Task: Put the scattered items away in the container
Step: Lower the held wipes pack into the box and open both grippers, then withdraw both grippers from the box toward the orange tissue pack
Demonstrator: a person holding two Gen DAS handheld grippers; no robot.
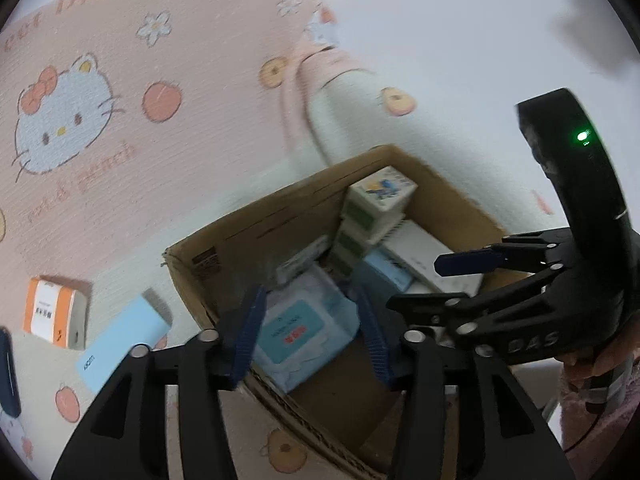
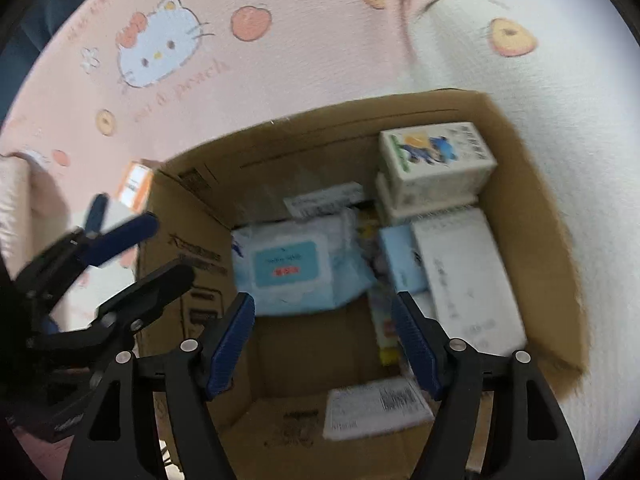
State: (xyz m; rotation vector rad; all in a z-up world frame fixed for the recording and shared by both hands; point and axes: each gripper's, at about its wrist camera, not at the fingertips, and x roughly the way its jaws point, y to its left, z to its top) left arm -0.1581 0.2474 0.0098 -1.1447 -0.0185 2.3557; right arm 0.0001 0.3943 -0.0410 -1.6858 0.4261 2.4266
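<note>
Hovering over the cardboard box [image 2: 532, 184]: left tool [image 1: 312, 336] and right tool [image 2: 324, 344], both spread apart, empty. Wipes pack [image 2: 292, 266] inside at 12 o'clock of the right tool.

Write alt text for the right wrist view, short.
The open right gripper hangs empty above a cardboard box holding a blue wipes pack, stacked small cartons and a notebook. The left gripper, also open, is outside the box's left wall, over a pink cartoon-print sheet.

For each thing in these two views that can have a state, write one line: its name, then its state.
cardboard box: open at the top, partly filled.
wet wipes pack: lying flat in the box.
cartoon carton: in the box, stacked on another carton.
orange box: outside, on the blanket.
light blue box: outside, on the blanket.
left gripper: open, empty.
right gripper: open, empty.
</note>
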